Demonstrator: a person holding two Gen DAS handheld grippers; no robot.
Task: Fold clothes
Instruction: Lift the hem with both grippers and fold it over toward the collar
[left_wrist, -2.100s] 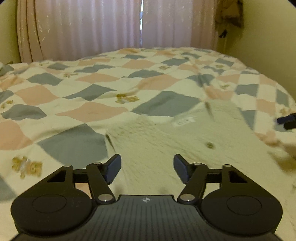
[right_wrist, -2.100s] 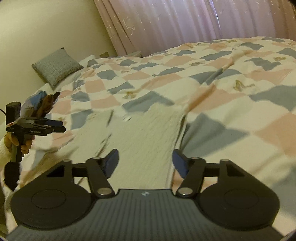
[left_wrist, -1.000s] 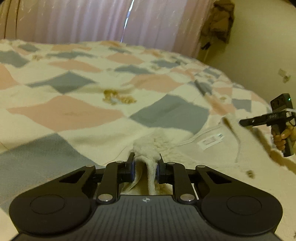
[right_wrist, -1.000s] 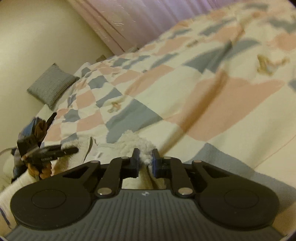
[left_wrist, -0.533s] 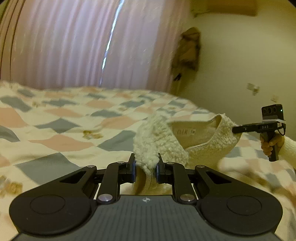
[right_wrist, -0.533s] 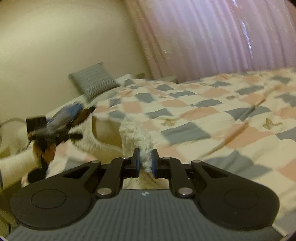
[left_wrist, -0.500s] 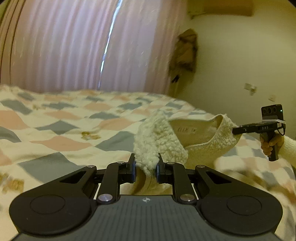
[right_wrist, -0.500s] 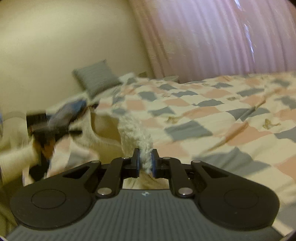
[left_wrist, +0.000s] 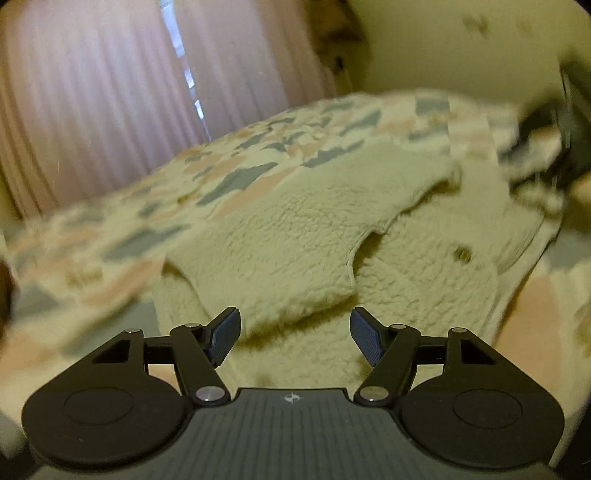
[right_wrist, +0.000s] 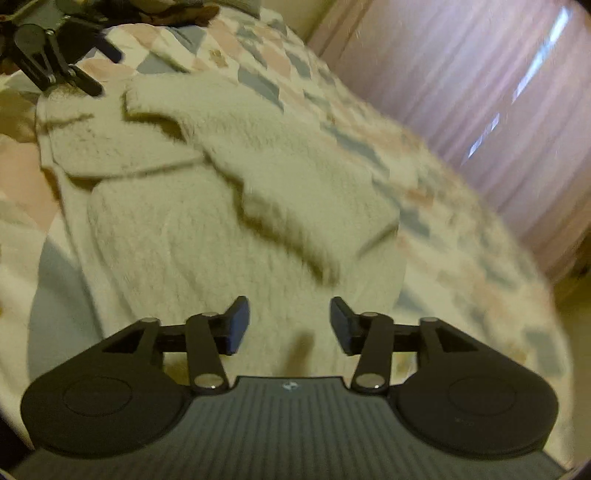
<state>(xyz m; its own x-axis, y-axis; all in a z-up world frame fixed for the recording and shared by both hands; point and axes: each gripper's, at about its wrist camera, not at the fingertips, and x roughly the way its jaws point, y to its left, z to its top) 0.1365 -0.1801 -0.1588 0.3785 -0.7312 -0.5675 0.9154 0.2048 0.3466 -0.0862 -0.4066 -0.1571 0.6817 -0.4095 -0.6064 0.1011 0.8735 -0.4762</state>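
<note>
L gripper (left_wrist: 295, 338) & R gripper (right_wrist: 290, 325): jaws apart, empty. Fleece (left_wrist: 295, 236) mid-frame, top flap folded over, on quilt (left_wrist: 236, 177).

Both grippers released; fleece garment (left_wrist: 303, 236) now folded on bed.

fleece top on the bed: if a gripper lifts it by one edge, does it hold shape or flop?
Likely flops: the fleece top lies with one part folded over the rest and its edges sag onto the quilt. The thick pile probably grips well rather than slipping. It looks bulky but probably light. Both the left gripper and right gripper are open above it.
</note>
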